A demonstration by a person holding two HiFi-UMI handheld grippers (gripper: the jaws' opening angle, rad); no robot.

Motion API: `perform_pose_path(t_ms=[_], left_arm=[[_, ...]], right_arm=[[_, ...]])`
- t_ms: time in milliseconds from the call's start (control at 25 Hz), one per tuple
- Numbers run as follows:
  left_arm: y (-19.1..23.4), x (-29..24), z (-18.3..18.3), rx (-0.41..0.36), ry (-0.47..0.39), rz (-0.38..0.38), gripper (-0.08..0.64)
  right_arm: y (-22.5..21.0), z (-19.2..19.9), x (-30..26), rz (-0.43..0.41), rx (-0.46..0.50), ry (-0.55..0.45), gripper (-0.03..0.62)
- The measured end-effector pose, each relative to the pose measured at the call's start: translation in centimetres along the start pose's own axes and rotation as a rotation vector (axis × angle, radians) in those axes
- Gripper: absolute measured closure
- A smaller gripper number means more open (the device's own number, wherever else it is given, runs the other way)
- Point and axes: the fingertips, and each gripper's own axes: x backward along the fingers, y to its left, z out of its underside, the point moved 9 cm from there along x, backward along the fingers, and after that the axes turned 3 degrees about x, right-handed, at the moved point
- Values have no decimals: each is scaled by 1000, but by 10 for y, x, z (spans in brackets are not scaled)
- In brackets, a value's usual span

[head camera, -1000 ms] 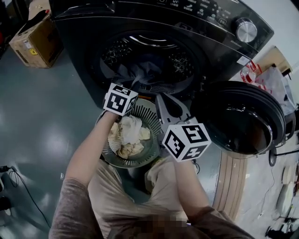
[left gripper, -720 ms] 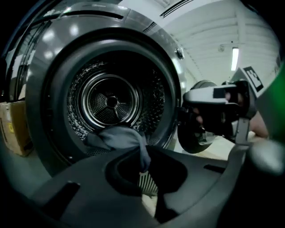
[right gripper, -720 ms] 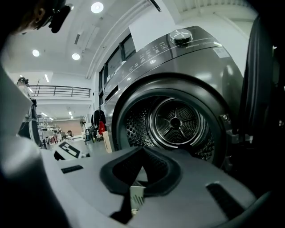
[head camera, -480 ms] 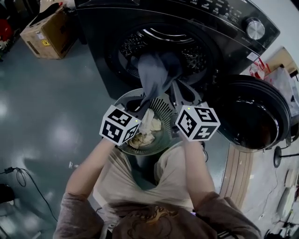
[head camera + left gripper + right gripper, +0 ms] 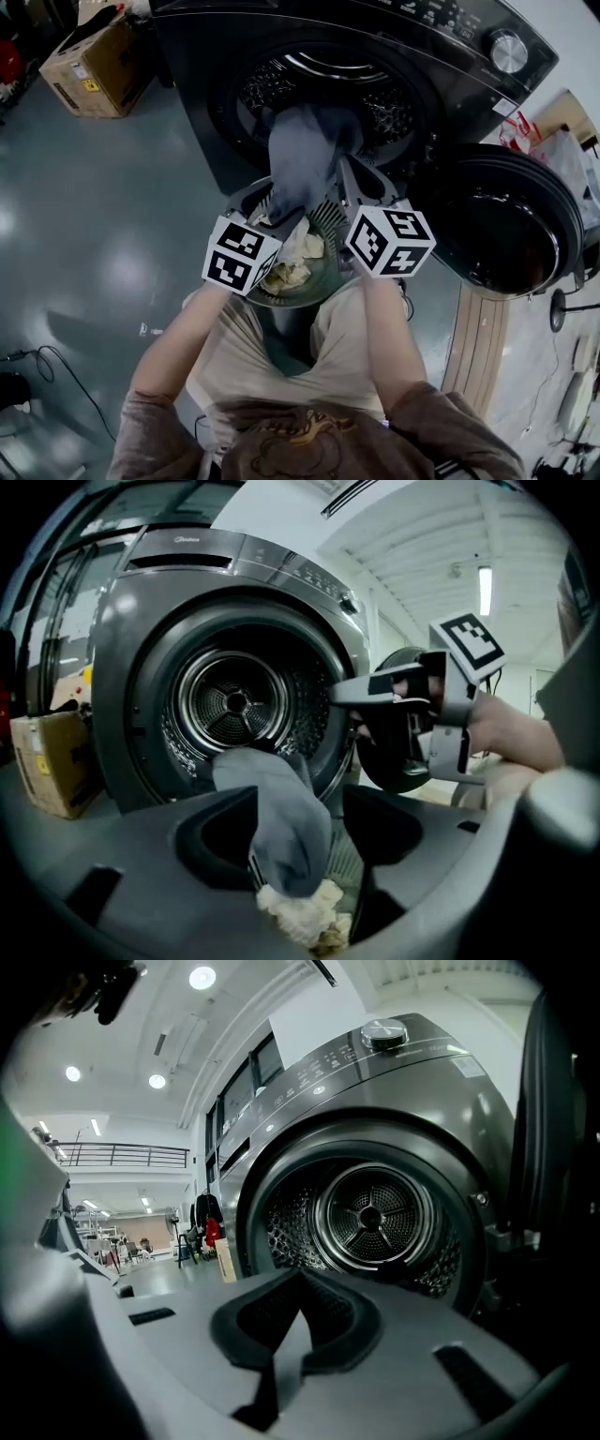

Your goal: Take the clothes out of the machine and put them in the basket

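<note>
Grey garment (image 5: 281,841) hangs in a long fold between the jaws of the left gripper (image 5: 300,801), which have just been opening and now stand spread, the cloth loose in the gap and no longer pinched. Its long axis runs away from those jaws and upward: the upper end lies over the lip of the machine (image 5: 216,122) beyond the jaw tips, and the lower end points down, below the jaws, onto the cream clothes (image 5: 295,258) in the basket (image 5: 300,302). The right gripper (image 5: 298,1283) has its jaws pressed together on nothing, just beside the left pair and aimed at the open drum, with the open door (image 5: 497,234) off to their right. The garment is only half delivered, I judge. With nothing gripping it, the part resting on the drum lip may hold it stretched between machine and basket, or it may snag on the door seal. If the draped weight shifts, the cloth could slide over the basket's rim to the floor instead of settling inside. Taking it again too near its lower end would leave the upper end trailing.
</note>
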Motion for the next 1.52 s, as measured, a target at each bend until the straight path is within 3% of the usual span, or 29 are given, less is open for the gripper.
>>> perform_pose_path(t_ms=[240,400,680,920,1080,1360,1520], left_arm=[[30,-47,-13,-15,-44,-64,173],[50,-93,-21,-32,-15,-85,120],[88,-163,-23,-54,65,-166,106],[100,-191,-14,-10,135,-142,109],[104,-197,-9,10,149,-131,148],[102,-185,-8,137,116,-66,423],[80,-164,-9,111,95,-10,440]], right_arm=[[2,-3,4,-15,-12,-8,594],[4,-6,8,-32,-11,-18,595],[9,-6,13,-44,-13,-2,594],[2,-8,15,-28,-21,5,595],[0,-8,16,-25,-19,10,594],[-3,-8,13,-20,-25,8,595],[-9,-6,12,-2,-29,13,594]])
